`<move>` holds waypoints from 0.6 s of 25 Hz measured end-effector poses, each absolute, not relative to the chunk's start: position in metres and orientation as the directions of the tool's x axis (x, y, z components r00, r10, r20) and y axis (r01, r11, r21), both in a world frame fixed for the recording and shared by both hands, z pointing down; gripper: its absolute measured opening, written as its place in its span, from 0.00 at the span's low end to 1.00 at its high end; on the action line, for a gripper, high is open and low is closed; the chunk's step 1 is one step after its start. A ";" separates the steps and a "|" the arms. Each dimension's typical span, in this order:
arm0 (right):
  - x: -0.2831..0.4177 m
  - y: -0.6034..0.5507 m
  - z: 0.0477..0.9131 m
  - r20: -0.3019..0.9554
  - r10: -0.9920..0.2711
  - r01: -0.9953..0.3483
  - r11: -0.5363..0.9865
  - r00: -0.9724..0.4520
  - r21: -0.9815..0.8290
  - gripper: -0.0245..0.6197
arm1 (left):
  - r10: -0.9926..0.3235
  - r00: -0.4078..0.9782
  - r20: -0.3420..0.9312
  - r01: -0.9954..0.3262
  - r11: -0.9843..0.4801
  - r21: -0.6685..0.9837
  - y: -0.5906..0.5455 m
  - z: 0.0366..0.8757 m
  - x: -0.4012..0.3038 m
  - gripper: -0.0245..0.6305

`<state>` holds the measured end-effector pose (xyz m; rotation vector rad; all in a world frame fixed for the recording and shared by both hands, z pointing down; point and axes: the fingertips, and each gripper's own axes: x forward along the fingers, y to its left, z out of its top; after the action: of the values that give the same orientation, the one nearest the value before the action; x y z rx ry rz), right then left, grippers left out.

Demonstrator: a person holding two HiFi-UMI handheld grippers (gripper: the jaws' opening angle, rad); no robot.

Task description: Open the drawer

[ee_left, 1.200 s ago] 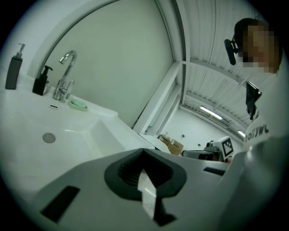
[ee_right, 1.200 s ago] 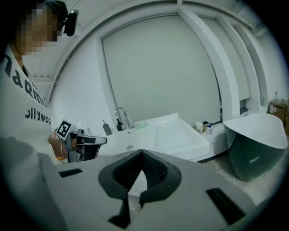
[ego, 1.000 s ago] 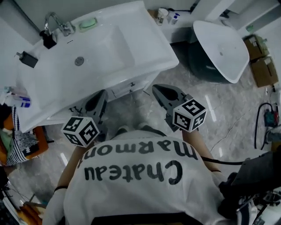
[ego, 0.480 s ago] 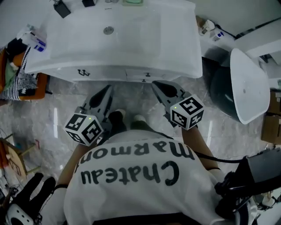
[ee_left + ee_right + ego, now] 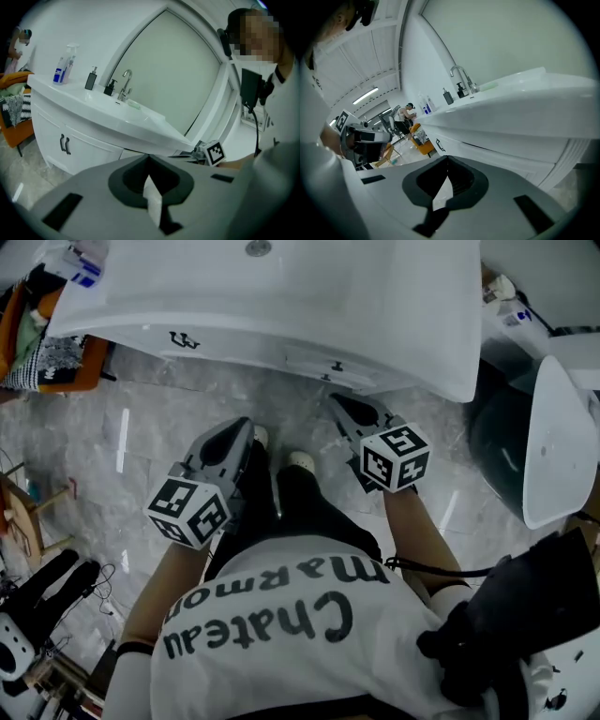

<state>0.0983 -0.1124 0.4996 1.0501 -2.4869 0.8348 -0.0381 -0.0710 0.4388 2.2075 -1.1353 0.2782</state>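
Approach step: left gripper (image 5: 241,428) and right gripper (image 5: 338,402) both have fingers pressed together and empty, the closed drawer (image 5: 314,368) is ahead of the right fingers, and next they likely must part for its handle (image 5: 337,365).

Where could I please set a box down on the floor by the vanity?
The bare floor between the vanity, the orange chair and the left gripper is free. The right side, by the white basin, is crowded.
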 end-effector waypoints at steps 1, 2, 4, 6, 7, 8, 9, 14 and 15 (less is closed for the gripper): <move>0.100 -0.117 0.510 0.494 -0.550 -0.738 0.546 -0.673 -0.397 0.04 | -0.659 0.599 0.455 -0.794 -0.416 0.443 -0.071 0.445 -0.039 0.04; 0.102 -0.122 0.521 0.499 -0.555 -0.745 0.528 -0.665 -0.406 0.04 | -0.662 0.591 0.461 -0.798 -0.400 0.450 -0.071 0.451 -0.040 0.04; 0.107 -0.131 0.541 0.504 -0.566 -0.758 0.481 -0.652 -0.441 0.05 | -0.665 0.573 0.478 -0.809 -0.367 0.460 -0.069 0.465 -0.043 0.04; 0.113 -0.138 0.562 0.517 -0.576 -0.773 0.424 -0.633 -0.473 0.05 | -0.666 0.554 0.499 -0.821 -0.338 0.460 -0.069 0.477 -0.048 0.04; 0.116 -0.141 0.574 0.530 -0.579 -0.782 0.398 -0.620 -0.480 0.05 | -0.668 0.544 0.508 -0.827 -0.325 0.459 -0.068 0.482 -0.050 0.04; 0.119 -0.144 0.585 0.546 -0.578 -0.792 0.377 -0.607 -0.481 0.05 | -0.670 0.534 0.515 -0.833 -0.310 0.458 -0.068 0.486 -0.053 0.04; 0.122 -0.145 0.597 0.565 -0.573 -0.801 0.360 -0.594 -0.477 0.05 | -0.673 0.524 0.522 -0.838 -0.295 0.460 -0.068 0.489 -0.056 0.04; 0.128 -0.154 0.646 0.641 -0.529 -0.829 0.292 -0.556 -0.477 0.19 | -0.663 0.492 0.564 -0.856 -0.254 0.450 -0.063 0.501 -0.069 0.04; 0.129 -0.157 0.653 0.649 -0.526 -0.833 0.282 -0.549 -0.476 0.22 | -0.658 0.489 0.573 -0.861 -0.256 0.441 -0.062 0.503 -0.070 0.04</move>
<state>0.1294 -0.1574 0.6532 1.2283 -2.1918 1.1561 -0.0703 -0.0616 0.5029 2.0039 -1.2496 0.3529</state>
